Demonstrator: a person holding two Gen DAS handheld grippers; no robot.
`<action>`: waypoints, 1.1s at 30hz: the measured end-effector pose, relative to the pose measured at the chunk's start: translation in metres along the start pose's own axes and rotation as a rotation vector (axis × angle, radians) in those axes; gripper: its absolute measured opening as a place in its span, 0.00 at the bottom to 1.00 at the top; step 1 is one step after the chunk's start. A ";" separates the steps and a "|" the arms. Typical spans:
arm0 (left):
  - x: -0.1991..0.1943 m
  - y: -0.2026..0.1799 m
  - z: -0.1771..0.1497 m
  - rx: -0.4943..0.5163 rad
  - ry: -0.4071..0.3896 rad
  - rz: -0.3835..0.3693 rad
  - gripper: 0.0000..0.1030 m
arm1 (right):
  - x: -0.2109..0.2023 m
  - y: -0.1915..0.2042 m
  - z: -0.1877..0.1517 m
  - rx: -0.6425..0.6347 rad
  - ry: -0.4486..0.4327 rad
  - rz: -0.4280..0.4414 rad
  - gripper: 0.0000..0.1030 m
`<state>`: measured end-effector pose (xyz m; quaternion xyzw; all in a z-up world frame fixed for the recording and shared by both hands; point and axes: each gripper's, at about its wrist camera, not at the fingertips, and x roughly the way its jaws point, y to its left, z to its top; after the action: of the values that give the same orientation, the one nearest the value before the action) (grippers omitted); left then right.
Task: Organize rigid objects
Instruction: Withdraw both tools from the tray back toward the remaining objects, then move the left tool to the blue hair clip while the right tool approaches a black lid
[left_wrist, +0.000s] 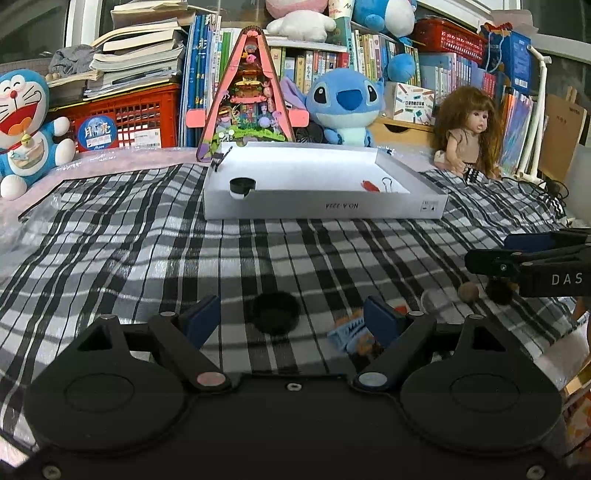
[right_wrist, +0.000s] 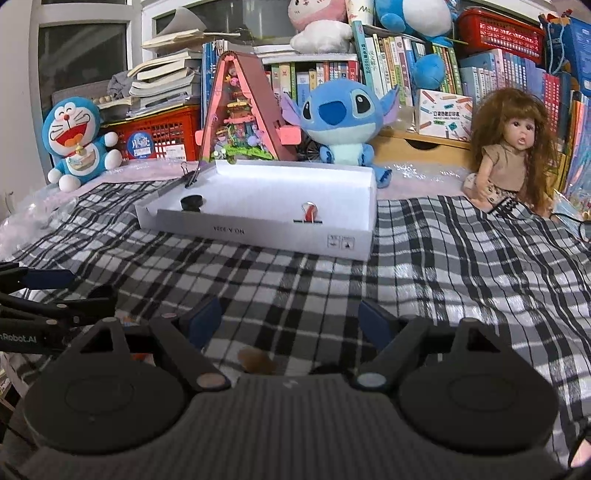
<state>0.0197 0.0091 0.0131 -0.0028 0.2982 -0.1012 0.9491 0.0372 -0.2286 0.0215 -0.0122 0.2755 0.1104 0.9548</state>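
Observation:
A white shallow box stands on the checked cloth; inside lie a black cap, a red piece and a binder clip. My left gripper is open just above the cloth, with a black round lid between its fingers. A light blue toothed piece lies by its right finger. My right gripper is open and empty over a brown nut. In the left wrist view the right gripper reaches in from the right above two small balls.
A black binder clip grips the box's far left corner. Plush toys, a doll, a pink triangular model house, red crates and books line the back. Crinkled plastic wrap lies at the left edge.

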 end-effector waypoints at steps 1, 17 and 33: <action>-0.001 0.000 -0.002 -0.001 0.003 0.000 0.81 | -0.001 -0.001 -0.002 0.002 0.002 -0.003 0.86; -0.002 -0.001 -0.017 0.003 0.013 0.046 0.81 | -0.014 -0.006 -0.033 0.037 -0.013 -0.074 0.86; 0.026 -0.003 -0.002 0.043 0.023 0.130 0.81 | -0.014 -0.009 -0.043 0.060 -0.006 -0.098 0.86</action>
<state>0.0388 0.0010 -0.0032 0.0381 0.3066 -0.0460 0.9500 0.0056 -0.2440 -0.0077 0.0034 0.2751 0.0552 0.9598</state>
